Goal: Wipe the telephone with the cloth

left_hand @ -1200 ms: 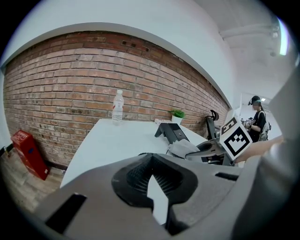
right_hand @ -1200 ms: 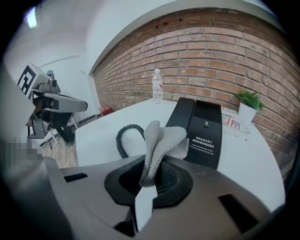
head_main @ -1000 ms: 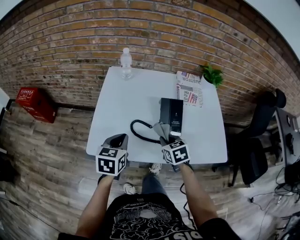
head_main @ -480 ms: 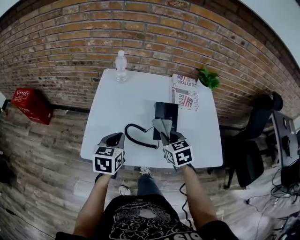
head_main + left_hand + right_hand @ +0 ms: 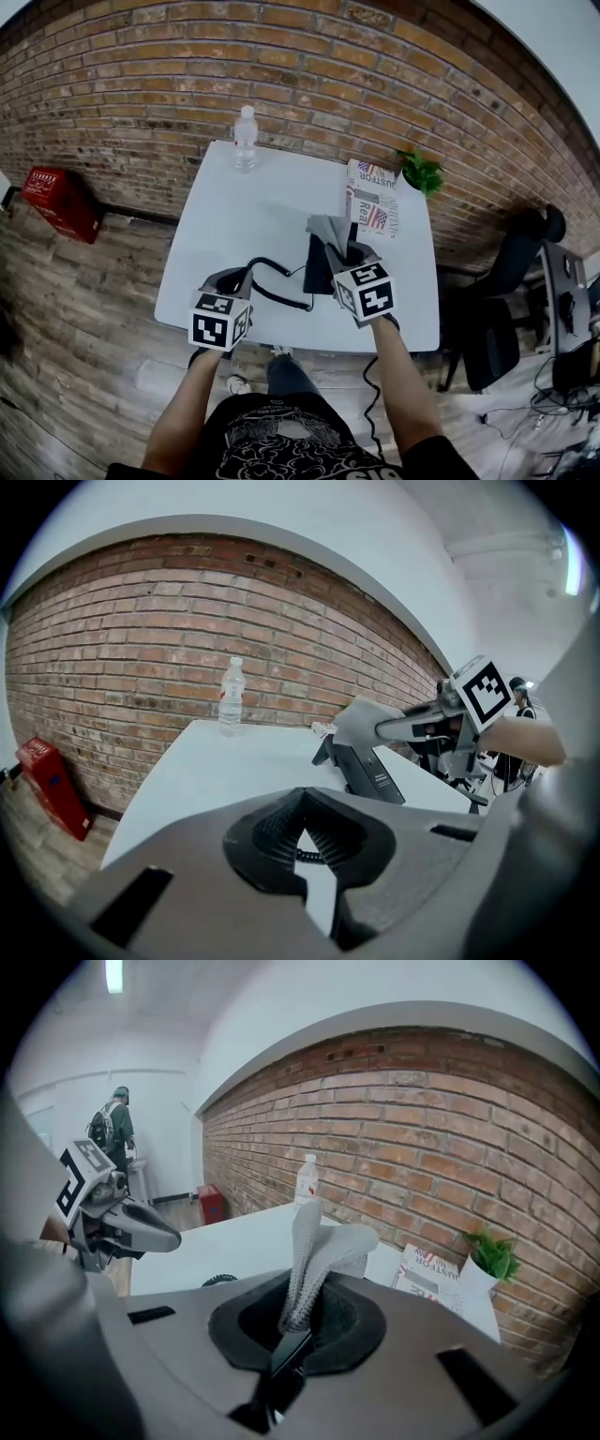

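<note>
A black telephone (image 5: 317, 269) lies in the middle of the white table (image 5: 234, 216), and its coiled cord (image 5: 274, 283) curls off to the left. My right gripper (image 5: 341, 251) hangs over the phone, shut on a grey cloth (image 5: 329, 229) that sticks up from its jaws. In the right gripper view the cloth (image 5: 315, 1246) stands pinched between the jaws. My left gripper (image 5: 235, 278) hovers at the table's near left beside the cord, its jaws closed with nothing in them. In the left gripper view, the telephone (image 5: 368, 772) sits under the cloth (image 5: 361, 720).
A water bottle (image 5: 246, 137) stands at the table's far edge. A newspaper (image 5: 374, 202) and a small potted plant (image 5: 422, 172) are at the far right. A red box (image 5: 52, 201) sits on the floor at left, an office chair (image 5: 502, 298) at right. A person (image 5: 112, 1127) stands far off.
My right gripper has carried the cloth away from me, from the phone's near end toward its far end. The left gripper has stayed by the cord.
</note>
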`<action>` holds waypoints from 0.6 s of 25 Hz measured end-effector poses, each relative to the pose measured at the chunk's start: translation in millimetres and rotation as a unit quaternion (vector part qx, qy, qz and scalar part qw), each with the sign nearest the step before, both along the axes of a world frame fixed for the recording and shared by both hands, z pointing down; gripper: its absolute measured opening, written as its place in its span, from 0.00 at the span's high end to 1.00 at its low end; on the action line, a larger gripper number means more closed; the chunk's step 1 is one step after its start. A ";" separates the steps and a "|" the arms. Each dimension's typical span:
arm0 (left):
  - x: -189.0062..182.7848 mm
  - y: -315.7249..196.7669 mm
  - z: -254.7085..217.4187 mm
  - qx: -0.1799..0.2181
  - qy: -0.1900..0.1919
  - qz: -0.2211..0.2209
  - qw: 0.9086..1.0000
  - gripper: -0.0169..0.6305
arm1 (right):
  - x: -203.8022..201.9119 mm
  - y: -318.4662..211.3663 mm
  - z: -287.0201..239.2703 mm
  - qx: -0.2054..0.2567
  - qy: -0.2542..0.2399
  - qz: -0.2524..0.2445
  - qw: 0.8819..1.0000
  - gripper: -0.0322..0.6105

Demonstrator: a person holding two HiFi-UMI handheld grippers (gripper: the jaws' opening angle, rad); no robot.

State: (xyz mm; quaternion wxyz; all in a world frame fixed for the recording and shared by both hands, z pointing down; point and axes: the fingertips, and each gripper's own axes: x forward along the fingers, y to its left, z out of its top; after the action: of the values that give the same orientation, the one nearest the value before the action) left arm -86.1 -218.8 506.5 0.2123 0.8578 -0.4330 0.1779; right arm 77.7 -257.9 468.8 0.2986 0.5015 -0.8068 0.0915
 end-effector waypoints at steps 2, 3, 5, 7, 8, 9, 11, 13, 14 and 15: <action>-0.3 -3.6 1.9 -0.003 0.001 -0.005 1.000 0.96 | -1.6 -13.4 -5.1 0.005 0.010 -0.008 1.000 0.93; -0.2 -5.5 2.9 -0.004 0.002 -0.006 1.000 0.96 | -2.6 -20.3 -6.9 0.007 0.015 -0.012 1.000 0.93; -0.2 -8.5 5.0 -0.006 0.002 -0.010 1.000 0.96 | -5.8 -33.9 -8.7 0.010 0.022 -0.019 1.000 0.93; -2.0 -12.2 6.0 -0.008 0.002 -0.015 1.000 0.96 | -10.3 -46.7 -7.6 0.009 0.031 -0.027 0.999 0.93; -3.5 -14.3 6.1 -0.009 0.003 -0.019 1.000 0.96 | -12.7 -52.4 -5.8 0.008 0.037 -0.031 0.999 0.93; -5.3 -16.1 6.4 -0.011 0.003 -0.022 1.000 0.96 | -15.6 -57.5 -3.2 0.006 0.043 -0.036 0.998 0.93; -8.2 -19.3 7.3 -0.014 0.004 -0.029 0.999 0.96 | -22.3 -66.0 4.4 -0.001 0.053 -0.048 0.997 0.93; -8.1 -22.7 8.6 -0.018 0.005 -0.031 0.999 0.96 | -27.5 -72.7 15.5 -0.015 0.063 -0.060 0.996 0.93; -7.4 -24.5 9.6 -0.020 0.005 -0.031 0.999 0.96 | -29.4 -75.2 21.8 -0.023 0.069 -0.064 0.995 0.93; -6.7 -26.3 10.4 -0.021 0.005 -0.031 0.999 0.96 | -30.9 -77.1 27.9 -0.032 0.073 -0.068 0.994 0.93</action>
State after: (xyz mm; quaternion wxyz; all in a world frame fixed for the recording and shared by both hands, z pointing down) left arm -92.8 -245.1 516.9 0.2379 0.8402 -0.4543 0.1765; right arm 46.8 -335.0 496.6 0.3783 0.4408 -0.8118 0.0595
